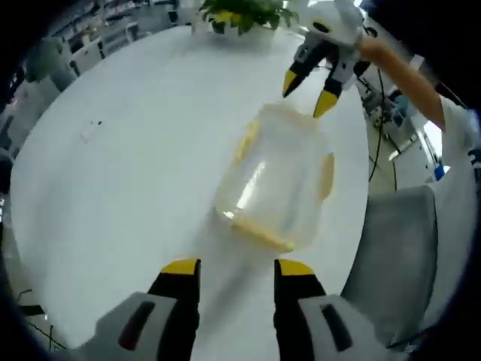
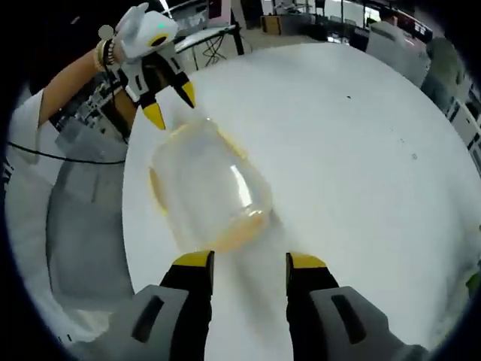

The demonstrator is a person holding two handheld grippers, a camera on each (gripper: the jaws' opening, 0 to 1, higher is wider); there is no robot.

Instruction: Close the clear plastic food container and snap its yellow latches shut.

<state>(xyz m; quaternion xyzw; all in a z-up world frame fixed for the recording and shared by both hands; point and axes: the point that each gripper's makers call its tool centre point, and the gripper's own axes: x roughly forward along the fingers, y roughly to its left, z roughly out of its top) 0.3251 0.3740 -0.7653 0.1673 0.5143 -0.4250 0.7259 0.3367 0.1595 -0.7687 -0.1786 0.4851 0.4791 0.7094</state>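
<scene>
A clear plastic food container (image 1: 278,177) with yellow latches (image 1: 326,175) lies on the round white table (image 1: 128,150). In the left gripper view my left gripper (image 1: 237,269) stands open just short of its near end. My right gripper (image 1: 310,89) hangs open beyond its far end. In the right gripper view the container (image 2: 207,188) sits blurred ahead of my open right gripper (image 2: 249,262). The left gripper (image 2: 169,101) hovers open over the container's far end. Whether the lid is seated or the latches are snapped is too blurred to tell.
A potted green plant (image 1: 244,15) stands at the table's far edge. A grey chair (image 1: 394,248) is beside the table, also visible as a grey chair (image 2: 79,226). A person's arm (image 1: 409,75) holds the right gripper. Desks and equipment (image 2: 316,19) fill the room behind.
</scene>
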